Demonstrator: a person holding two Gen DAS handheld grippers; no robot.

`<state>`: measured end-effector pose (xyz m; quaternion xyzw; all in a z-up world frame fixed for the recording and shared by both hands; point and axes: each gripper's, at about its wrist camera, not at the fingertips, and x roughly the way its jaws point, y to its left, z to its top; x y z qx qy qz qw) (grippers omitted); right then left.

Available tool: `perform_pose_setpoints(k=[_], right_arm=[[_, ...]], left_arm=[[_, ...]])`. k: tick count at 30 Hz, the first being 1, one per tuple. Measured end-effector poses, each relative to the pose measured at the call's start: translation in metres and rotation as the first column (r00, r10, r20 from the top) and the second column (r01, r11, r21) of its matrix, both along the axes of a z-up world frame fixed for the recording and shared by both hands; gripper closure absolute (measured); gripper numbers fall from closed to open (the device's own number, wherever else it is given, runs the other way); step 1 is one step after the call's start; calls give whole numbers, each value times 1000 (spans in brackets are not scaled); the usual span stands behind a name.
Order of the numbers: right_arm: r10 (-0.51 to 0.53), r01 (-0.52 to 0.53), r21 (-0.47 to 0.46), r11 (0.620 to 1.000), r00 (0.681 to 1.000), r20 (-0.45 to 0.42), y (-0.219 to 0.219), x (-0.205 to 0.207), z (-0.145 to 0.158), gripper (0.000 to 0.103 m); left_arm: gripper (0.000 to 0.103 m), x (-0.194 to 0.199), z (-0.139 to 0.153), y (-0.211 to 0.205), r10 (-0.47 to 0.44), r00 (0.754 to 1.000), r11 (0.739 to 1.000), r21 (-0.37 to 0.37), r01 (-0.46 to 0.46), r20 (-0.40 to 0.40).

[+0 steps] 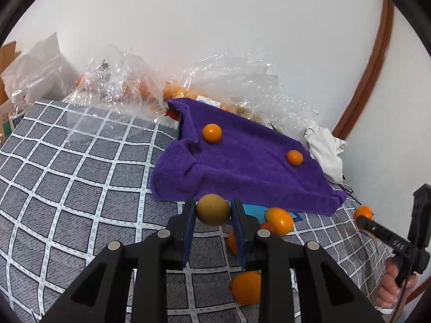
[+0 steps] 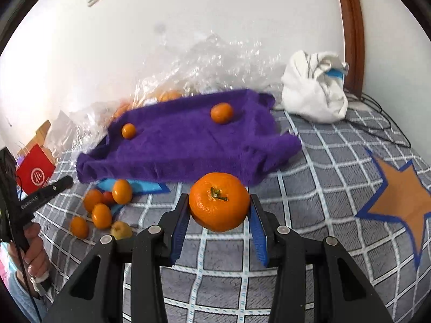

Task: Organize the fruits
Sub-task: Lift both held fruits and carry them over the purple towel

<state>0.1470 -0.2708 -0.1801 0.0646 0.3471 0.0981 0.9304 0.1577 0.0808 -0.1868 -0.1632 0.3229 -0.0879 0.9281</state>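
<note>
Black angular tool (image 1: 212,215) frames — blue ribbed pads (image 2: 180,231), silver round screws.

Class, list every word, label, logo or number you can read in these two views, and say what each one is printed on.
No text reads in full.
Red box: white round logo, letters unclear.
Left gripper handle: small white lettering, too blurred.
Bottle: label begins "EL", rest cut off.
White sticker behind the purple towel: print too small.
</note>
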Motion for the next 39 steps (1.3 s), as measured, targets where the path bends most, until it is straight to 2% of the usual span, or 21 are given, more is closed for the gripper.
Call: perform_pose_setpoints(k=[6, 13, 21, 24, 26, 30, 33, 37, 39], right_arm=[[21, -20, -22, 1000, 999, 44, 4, 14, 27, 60], [37, -37, -1, 999, 996, 86, 1, 34, 47, 60], [17, -18, 6, 1000, 990, 142, -2, 68, 75, 60], [13, -21, 50, 999, 988, 156, -6, 83, 86, 60], [7, -17, 57, 998, 986, 167, -6, 93, 90, 60], [-2, -10, 67, 998, 984, 176, -8, 111, 86, 60], [-5, -8, 88, 996, 990, 139, -12, 126, 68, 60], [-22, 17, 69, 997, 997, 70, -16, 139, 45, 60], [-15, 11, 65, 998, 998, 68, -17, 140, 39, 60]], left_arm=[[78, -3, 11, 8, 43, 999, 999, 6, -43, -30], [78, -7, 55, 4, 46, 999, 997, 63, -48, 29], [78, 22, 92, -6, 66, 993, 997, 41, -70, 93], [78, 39, 100, -11, 85, 991, 996, -8, -85, 101], [78, 51, 101, -14, 89, 990, 995, -50, -84, 106], [78, 77, 96, -23, 107, 987, 994, -48, -102, 119], [78, 92, 84, -27, 102, 989, 994, -44, -97, 106], [78, 106, 58, -26, 88, 992, 996, -25, -86, 91], [78, 111, 45, -23, 86, 994, 996, -32, -84, 61]])
